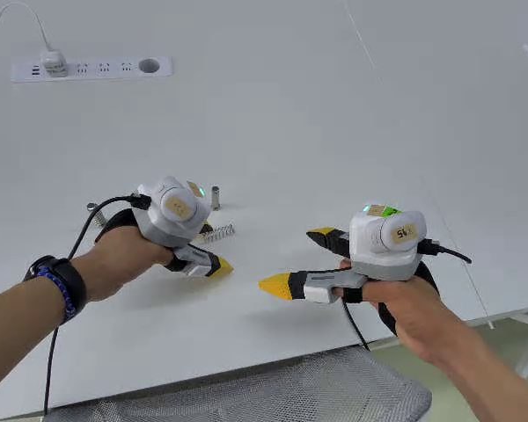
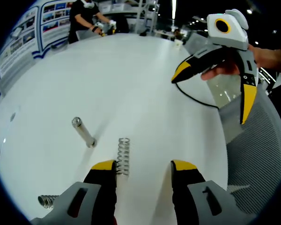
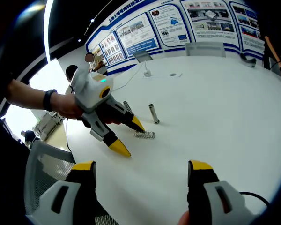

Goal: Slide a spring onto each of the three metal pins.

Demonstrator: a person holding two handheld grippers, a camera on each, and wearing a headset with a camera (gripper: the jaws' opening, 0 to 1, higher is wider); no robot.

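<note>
- The left gripper (image 2: 143,166) is hovering with its jaws apart. The loose spring (image 2: 123,155) is lying flat just on the person's side of the upright pin (image 2: 83,131), beside the left jaw tip.
- Judging from this, the pick is calling for centring both jaws across the spring's middle and closing gently, without crushing the coils.
- The right gripper (image 1: 297,259) is waiting with its jaws wide apart, well right of the pin.
- A ribbed piece (image 1: 97,214) left of the pin is too small to tell whether it is a spring or a sprung pin.
</note>
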